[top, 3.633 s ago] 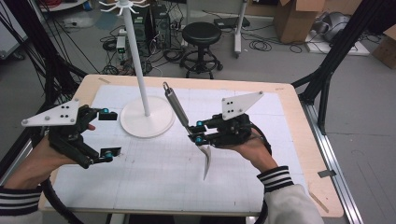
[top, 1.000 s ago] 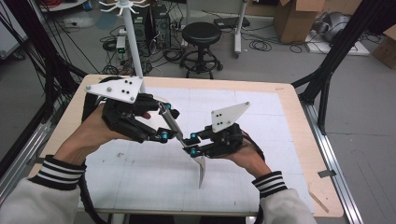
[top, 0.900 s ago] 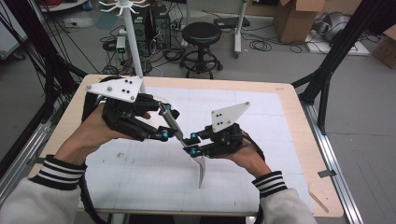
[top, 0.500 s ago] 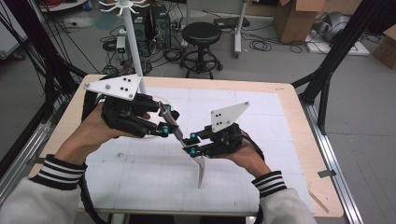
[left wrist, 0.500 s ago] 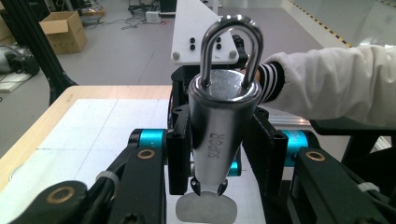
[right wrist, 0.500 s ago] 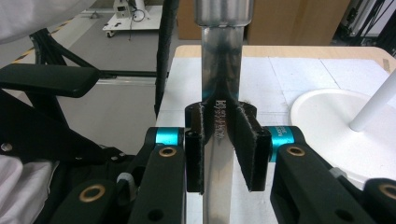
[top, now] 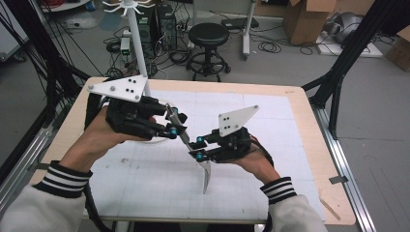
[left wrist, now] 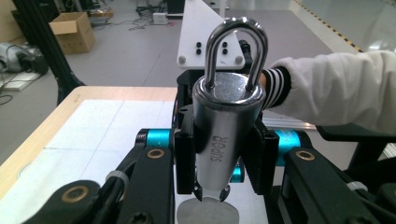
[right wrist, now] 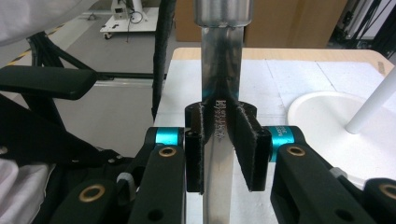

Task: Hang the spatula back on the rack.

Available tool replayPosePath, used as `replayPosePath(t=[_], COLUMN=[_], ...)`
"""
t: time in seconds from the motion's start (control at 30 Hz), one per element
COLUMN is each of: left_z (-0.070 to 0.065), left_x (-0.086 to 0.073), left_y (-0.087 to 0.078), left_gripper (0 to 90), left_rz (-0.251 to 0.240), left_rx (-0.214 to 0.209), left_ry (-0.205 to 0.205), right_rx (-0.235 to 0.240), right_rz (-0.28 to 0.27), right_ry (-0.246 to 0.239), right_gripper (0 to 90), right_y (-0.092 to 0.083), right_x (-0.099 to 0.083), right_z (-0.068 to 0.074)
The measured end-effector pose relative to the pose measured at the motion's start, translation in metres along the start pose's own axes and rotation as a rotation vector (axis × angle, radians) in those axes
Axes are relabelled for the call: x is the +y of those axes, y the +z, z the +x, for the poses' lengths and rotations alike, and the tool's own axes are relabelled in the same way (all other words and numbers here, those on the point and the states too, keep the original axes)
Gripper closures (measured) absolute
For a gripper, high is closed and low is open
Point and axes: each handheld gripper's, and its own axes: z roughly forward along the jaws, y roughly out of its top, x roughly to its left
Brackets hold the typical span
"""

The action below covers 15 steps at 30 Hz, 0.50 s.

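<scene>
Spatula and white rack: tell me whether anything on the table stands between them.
Nothing visible does. The spatula is held above the table by both grippers: left gripper on its handle, right gripper on its shaft. The white rack stands just behind the left gripper, with no other object between.

A fixed camera looks forward and down over the white surface (top: 270, 116) from the person's side. Two close cameras each ride a claw, facing each other along the steel spatula (left wrist: 227, 135) both share.

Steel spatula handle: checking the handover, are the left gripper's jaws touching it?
Touching. Left gripper view shows the left gripper with both jaws pressed against the steel spatula handle.
</scene>
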Motion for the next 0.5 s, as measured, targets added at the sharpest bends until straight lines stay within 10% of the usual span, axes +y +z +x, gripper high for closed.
replayPosePath(t=[0.3,0.5], left_z=[-0.0028,-0.0035], left_x=[0.0064,0.0089], left_y=[0.0018,0.0025], left_gripper=[69.0,68.9], left_rz=[-0.001,0.015], left_rx=[0.011,0.064], left_ry=[0.003,0.015], right_rx=[-0.001,-0.05], right_rz=[-0.022,-0.051], right_ry=[0.005,0.003], right_gripper=[72.6,53.1], right_y=[-0.0021,-0.0093], right_x=[0.0014,0.0043], right_z=[0.0001,0.0005])
